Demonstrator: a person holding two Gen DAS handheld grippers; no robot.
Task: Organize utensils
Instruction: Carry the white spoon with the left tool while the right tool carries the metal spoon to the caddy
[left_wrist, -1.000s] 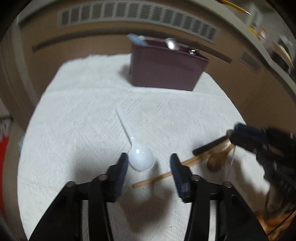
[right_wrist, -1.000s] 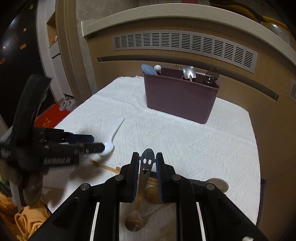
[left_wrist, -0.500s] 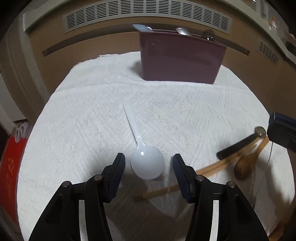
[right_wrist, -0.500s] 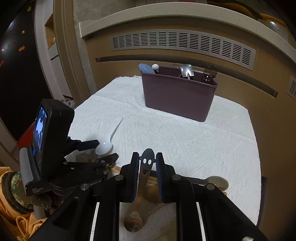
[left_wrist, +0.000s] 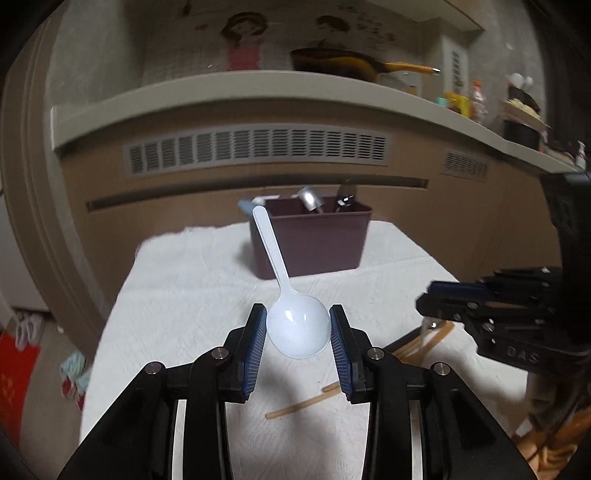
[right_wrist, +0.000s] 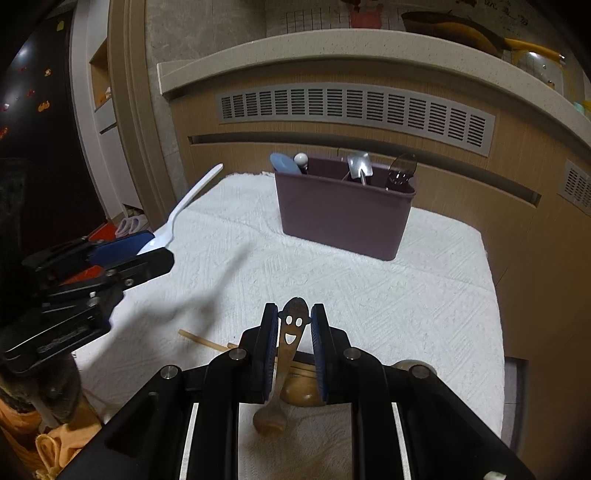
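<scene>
Left fingers (left_wrist: 297, 330) just closed in on the white spoon (left_wrist: 291, 317), clamped on its bowl, lifted clear of the tabletop (left_wrist: 192, 295), handle aimed at the caddy (left_wrist: 314, 240). Right fingers (right_wrist: 294, 332) are narrow, pinching the smiley spoon (right_wrist: 290, 332) by its handle, well in front of the caddy. Chopsticks (left_wrist: 301, 404) and a wooden spoon (right_wrist: 301, 391) lie on the cloth nearer than the caddy
</scene>
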